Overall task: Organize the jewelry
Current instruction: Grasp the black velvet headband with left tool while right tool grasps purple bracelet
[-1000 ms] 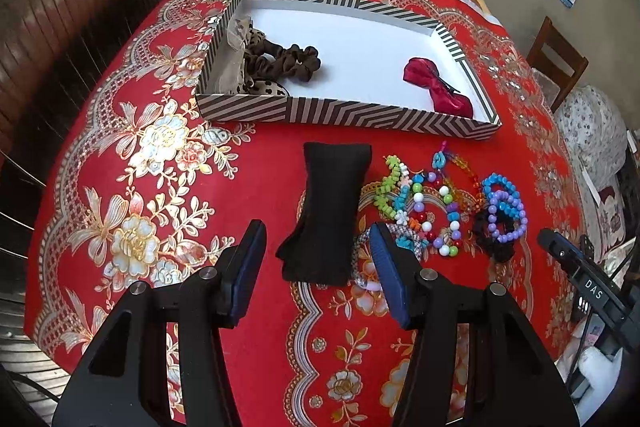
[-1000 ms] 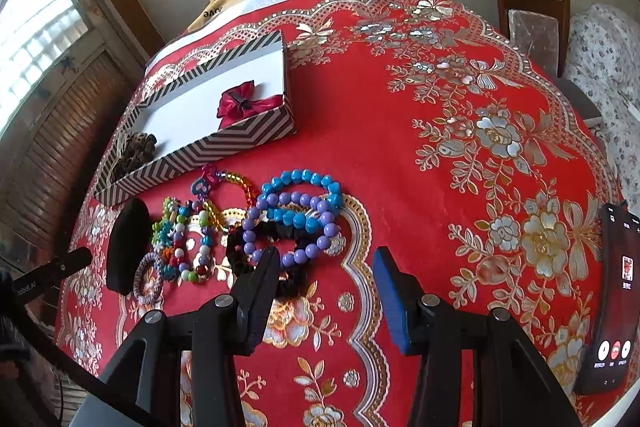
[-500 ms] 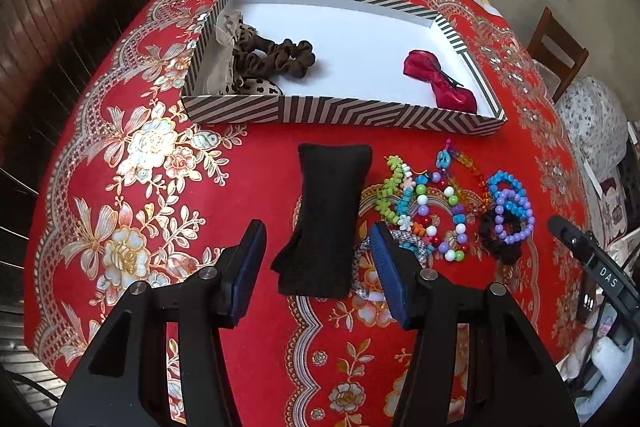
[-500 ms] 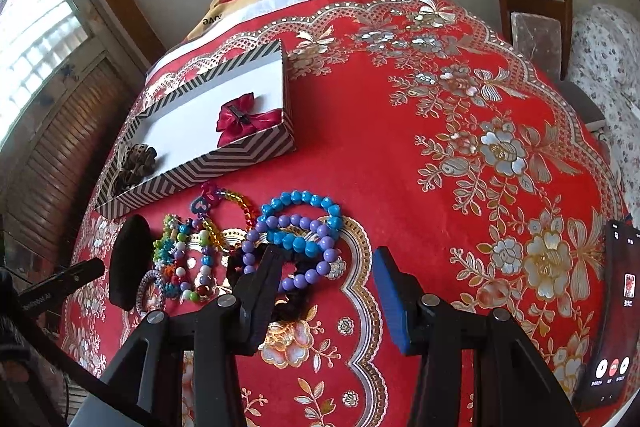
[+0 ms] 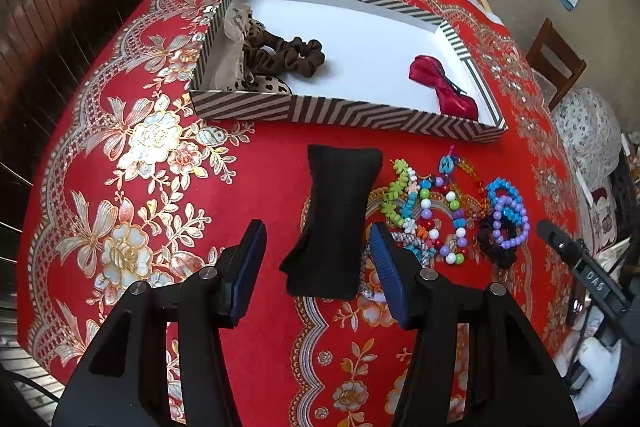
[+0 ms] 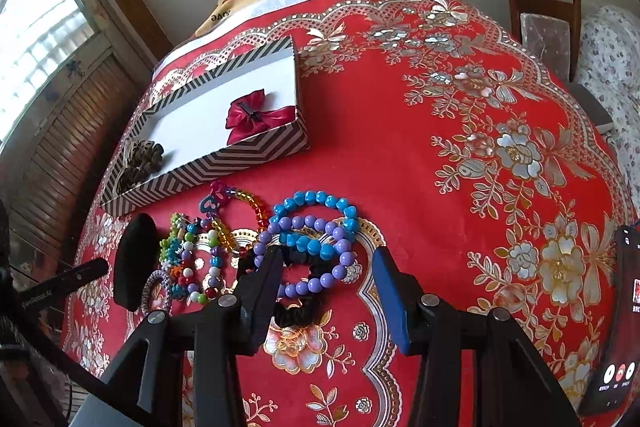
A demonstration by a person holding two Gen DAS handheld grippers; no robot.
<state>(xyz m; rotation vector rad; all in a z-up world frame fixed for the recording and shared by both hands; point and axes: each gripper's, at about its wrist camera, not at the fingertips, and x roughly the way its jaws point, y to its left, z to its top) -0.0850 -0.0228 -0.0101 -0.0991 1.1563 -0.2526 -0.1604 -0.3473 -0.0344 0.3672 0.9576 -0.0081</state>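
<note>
A striped box (image 5: 340, 115) (image 6: 240, 155) on the red tablecloth holds brown scrunchies (image 5: 280, 55) and a red bow (image 5: 444, 87) (image 6: 256, 115). In front of it lie a black velvet cushion (image 5: 336, 215) (image 6: 132, 259), colourful bead bracelets (image 5: 436, 211) (image 6: 208, 251), blue and purple bead bracelets (image 6: 316, 235) (image 5: 508, 211) and a black scrunchie (image 6: 296, 307). My left gripper (image 5: 318, 251) is open above the cushion's near end. My right gripper (image 6: 326, 275) is open over the blue and purple bracelets and black scrunchie.
A phone (image 6: 620, 319) lies at the table's right edge. A wooden chair (image 6: 544, 11) stands beyond the far right side. Wooden shutters (image 5: 60, 7) are to the left. The table edge runs close below both grippers.
Both grippers have moved slightly forward and down toward the items; the cushion and bracelets sit deeper between their fingers. Nothing on the table has moved.
</note>
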